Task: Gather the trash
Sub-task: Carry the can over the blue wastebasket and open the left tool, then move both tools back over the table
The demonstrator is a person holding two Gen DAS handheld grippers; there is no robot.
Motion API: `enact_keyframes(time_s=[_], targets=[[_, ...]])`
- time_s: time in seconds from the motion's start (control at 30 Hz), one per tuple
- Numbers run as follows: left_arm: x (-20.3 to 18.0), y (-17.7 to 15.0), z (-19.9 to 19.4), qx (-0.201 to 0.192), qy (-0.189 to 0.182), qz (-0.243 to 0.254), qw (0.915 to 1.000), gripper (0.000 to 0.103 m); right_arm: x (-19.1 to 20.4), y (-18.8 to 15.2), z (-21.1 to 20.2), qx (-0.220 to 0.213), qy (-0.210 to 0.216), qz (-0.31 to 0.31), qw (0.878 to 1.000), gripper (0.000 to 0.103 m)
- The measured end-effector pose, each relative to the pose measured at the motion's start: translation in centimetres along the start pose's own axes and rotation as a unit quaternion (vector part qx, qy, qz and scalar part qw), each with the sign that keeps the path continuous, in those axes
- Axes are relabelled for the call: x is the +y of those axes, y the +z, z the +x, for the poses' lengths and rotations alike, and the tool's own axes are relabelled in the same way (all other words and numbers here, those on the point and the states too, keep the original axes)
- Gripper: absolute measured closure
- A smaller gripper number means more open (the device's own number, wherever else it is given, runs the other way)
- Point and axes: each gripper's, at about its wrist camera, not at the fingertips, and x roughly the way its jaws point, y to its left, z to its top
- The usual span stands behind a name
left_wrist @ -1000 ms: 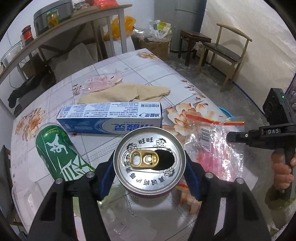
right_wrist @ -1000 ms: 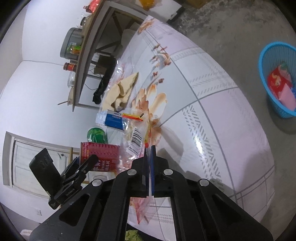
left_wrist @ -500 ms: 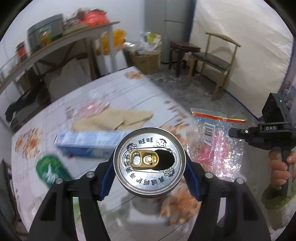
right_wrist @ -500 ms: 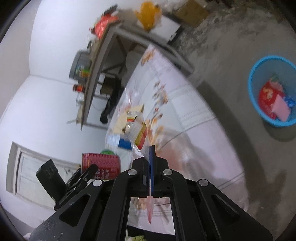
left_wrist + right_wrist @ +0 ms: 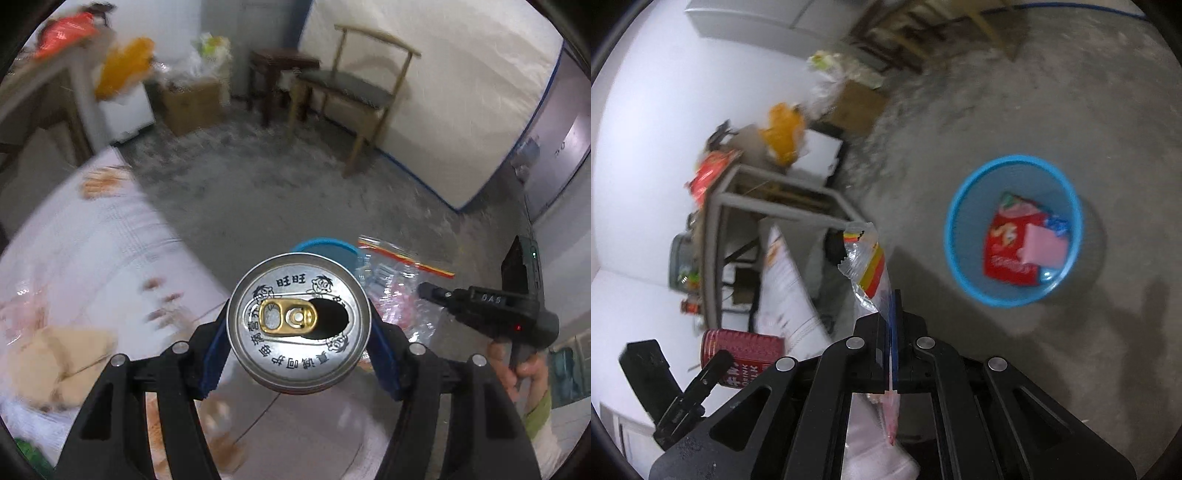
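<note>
The left gripper [image 5: 299, 328] is clamped on an opened red drink can [image 5: 298, 321], its blue pads pressed against both sides of the can, held in the air past the edge of the floral-tiled table [image 5: 92, 258]. The right gripper [image 5: 891, 332] is closed tight on a clear plastic bag [image 5: 866, 266] with a red-and-yellow strip. On the concrete floor, the blue basket [image 5: 951, 236] holds a red packet [image 5: 1008, 243] and a pink piece [image 5: 1043, 245].

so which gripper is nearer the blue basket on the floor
Likely the right. The right gripper, shut on the plastic bag, is off the table with the blue basket just ahead. The left gripper, shut on the can, is over the table edge, the basket beyond it.
</note>
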Motion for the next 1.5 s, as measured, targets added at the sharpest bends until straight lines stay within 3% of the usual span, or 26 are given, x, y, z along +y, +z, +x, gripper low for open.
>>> enact_keyframes(time_s=[0.1, 0.13, 0.17, 0.2, 0.23, 0.33, 0.5, 0.67, 0.9, 1.07, 1.23, 1.37, 1.5], targets=[[-1.7, 2.3, 4.7, 0.026, -0.024, -0.014, 0.9993, 0.039, -1.5, 2.1, 2.0, -0.008, -0.029, 0.01, 1.0, 0.096], [-2.1, 3.1, 6.2, 0.037, -0.026, -0.022, 0.9988, 0.033, -2.3, 2.7, 2.6, -0.012, -0.042, 0.017, 0.999, 0.08], [-2.4, 3.5, 7.3, 0.044, -0.018, -0.028, 0.9985, 0.028, -3.3, 3.7, 2.8, -0.013, -0.048, 0.02, 0.999, 0.054], [-2.4, 3.8, 7.8, 0.045, -0.009, -0.033, 0.9984, 0.024, -4.5, 4.5, 3.6, -0.022, -0.068, 0.023, 0.997, 0.044], [-2.6, 3.9, 8.0, 0.04, -0.003, -0.039, 0.9984, 0.024, -5.6, 4.9, 4.1, -0.032, -0.093, 0.032, 0.995, 0.04], [-2.6, 2.9, 7.1, 0.033, -0.015, -0.043, 0.9984, 0.023, -9.3, 4.9, 4.7, -0.026, -0.131, 0.061, 0.989, 0.04], [-1.5, 0.3, 2.8, 0.011, -0.011, -0.032, 0.9994, 0.023, -11.6, 1.8, 2.5, -0.028, -0.144, 0.062, 0.987, 0.04], [-0.3, -2.8, -2.4, -0.019, -0.004, -0.032, 0.9993, 0.022, -10.3, -1.8, -1.9, -0.045, -0.164, 0.014, 0.985, 0.04], [0.9, -9.7, -10.3, -0.073, 0.034, -0.046, 0.9956, 0.018, -4.9, -4.9, -4.6, -0.056, -0.196, -0.104, 0.973, 0.04], [2.2, -15.1, -15.0, -0.111, 0.063, -0.057, 0.9902, 0.018, 1.0, -7.0, -5.3, -0.039, -0.154, -0.18, 0.971, 0.036], [5.1, -20.3, -19.7, -0.155, 0.109, -0.077, 0.9788, 0.017, 7.1, -9.5, -4.5, -0.003, -0.092, -0.241, 0.966, 0.033], [8.5, -22.2, -22.4, -0.18, 0.117, -0.115, 0.9699, 0.017, 12.0, -11.8, -2.3, 0.036, -0.047, -0.288, 0.956, 0.032], [12.9, -21.5, -24.4, -0.19, 0.103, -0.159, 0.9632, 0.017, 17.6, -13.8, 0.7, 0.067, -0.009, -0.333, 0.94, 0.032]])
